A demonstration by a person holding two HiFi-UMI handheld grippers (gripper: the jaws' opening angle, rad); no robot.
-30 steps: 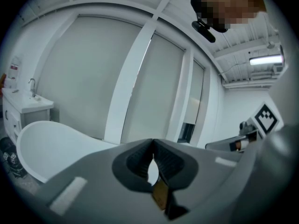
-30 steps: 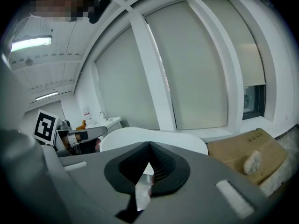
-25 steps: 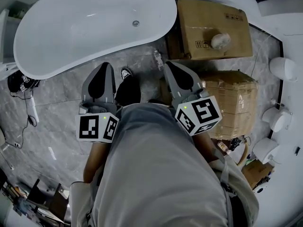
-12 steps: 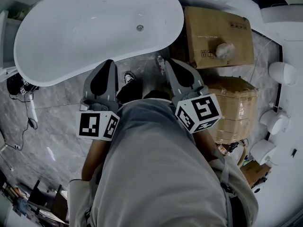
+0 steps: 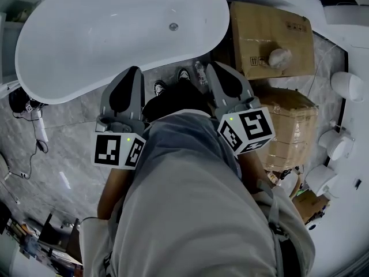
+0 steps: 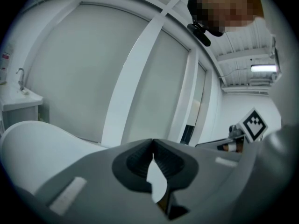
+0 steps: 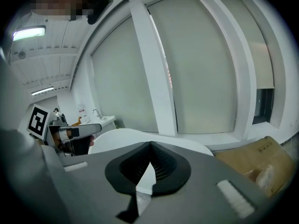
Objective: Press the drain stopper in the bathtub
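Step taken toward bathtub (image 5: 86, 33) since earlier. Jaws of left gripper (image 5: 131, 70), right gripper (image 5: 214, 66) pressed together, empty. Drain stopper (image 5: 173, 26) judged rigid, slick, sprung; best pushed at centre.

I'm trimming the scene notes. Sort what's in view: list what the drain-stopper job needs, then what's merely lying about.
For the job:
white oval bathtub
small round metal drain stopper
left tongs, shut, empty
right tongs, shut, empty

Lying about:
flat brown cardboard box
wrapped brown carton
small clear bottle on the floor
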